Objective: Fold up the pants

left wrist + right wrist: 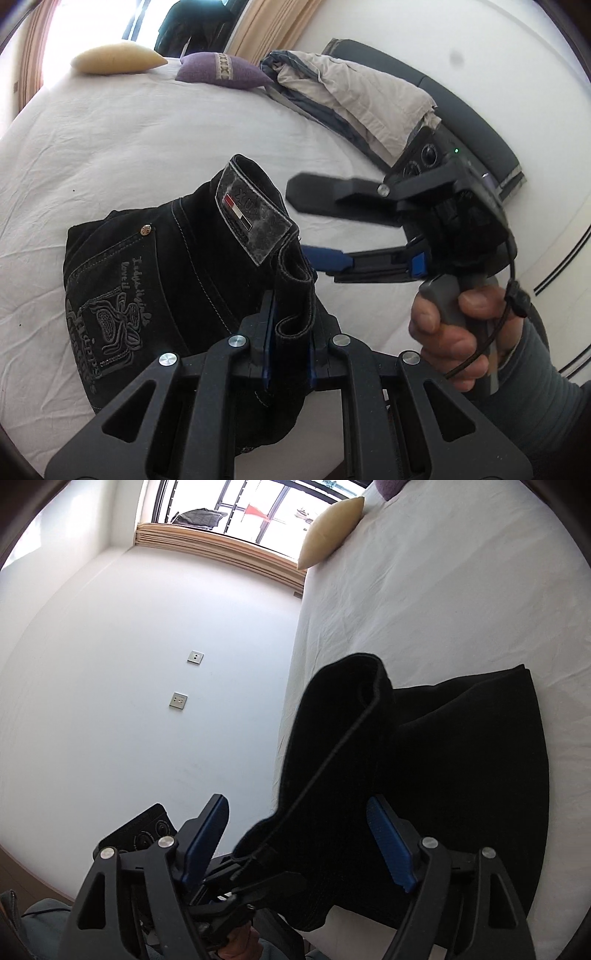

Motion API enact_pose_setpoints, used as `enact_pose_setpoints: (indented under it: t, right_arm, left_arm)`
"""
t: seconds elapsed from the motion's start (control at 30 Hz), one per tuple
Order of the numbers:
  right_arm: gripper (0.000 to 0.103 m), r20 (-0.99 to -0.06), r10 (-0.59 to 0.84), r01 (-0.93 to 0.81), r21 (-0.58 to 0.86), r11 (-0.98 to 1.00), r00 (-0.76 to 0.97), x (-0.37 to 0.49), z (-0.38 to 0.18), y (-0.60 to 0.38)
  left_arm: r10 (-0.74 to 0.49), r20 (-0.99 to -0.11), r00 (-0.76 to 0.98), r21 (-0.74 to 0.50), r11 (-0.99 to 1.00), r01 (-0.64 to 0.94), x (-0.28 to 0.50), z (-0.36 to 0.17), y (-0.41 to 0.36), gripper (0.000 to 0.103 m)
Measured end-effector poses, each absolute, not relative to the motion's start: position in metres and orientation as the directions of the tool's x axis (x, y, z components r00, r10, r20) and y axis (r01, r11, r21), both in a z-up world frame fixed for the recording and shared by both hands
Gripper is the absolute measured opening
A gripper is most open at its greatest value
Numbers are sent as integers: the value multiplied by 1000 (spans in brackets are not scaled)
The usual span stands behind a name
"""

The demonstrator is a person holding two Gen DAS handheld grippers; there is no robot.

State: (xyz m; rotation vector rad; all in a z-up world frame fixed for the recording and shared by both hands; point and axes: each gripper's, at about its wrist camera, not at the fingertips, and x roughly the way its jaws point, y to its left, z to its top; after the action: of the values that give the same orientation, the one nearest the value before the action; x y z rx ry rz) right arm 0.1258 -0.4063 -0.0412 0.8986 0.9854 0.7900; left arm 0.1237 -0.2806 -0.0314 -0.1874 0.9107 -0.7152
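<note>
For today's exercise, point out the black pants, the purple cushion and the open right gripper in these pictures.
black pants (122, 280): left wrist view, on the embroidered back pocket.
purple cushion (221, 72): left wrist view, on its top face.
right gripper (317, 225): left wrist view, midway between its two spread fingertips.

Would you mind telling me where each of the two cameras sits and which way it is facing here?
Left wrist view: sits on the left gripper, shut on the black pants; looks across the white bed toward the pillows; shows the open right gripper and right hand.
Right wrist view: sits on the right gripper; looks along the bed edge toward the window; the left gripper shows low in frame.
Shared: pants, bed, yellow pillow.
</note>
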Motion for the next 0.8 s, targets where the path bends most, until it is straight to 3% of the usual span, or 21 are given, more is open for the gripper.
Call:
enact_pose_setpoints:
  t: [0.1, 0.23, 0.4, 0.53, 0.8]
  right_arm:
    - [80, -362, 860, -150, 888, 436, 359, 125, -40, -412]
    - [79, -499, 808, -58, 839, 540, 313, 125, -59, -414]
    - [52, -489, 820, -92, 840, 535, 298, 126, -59, -410]
    - [23, -521, 798, -103, 814, 571, 302, 129, -58, -415]
    - [18, -554, 765, -92, 787, 610, 330, 132, -70, -430]
  left_arm:
    - [-626, -667, 404, -412, 761, 501, 119, -38, -289, 12]
    - [-608, -680, 410, -374, 769, 519, 126, -41, -305, 12]
    - [-588, -700, 405, -340, 773, 536, 131, -52, -320, 12]
    - [-575, -710, 407, -310, 774, 552, 133, -58, -334, 12]
    - [-556, -741, 377, -273, 762, 587, 134, -72, -360, 12]
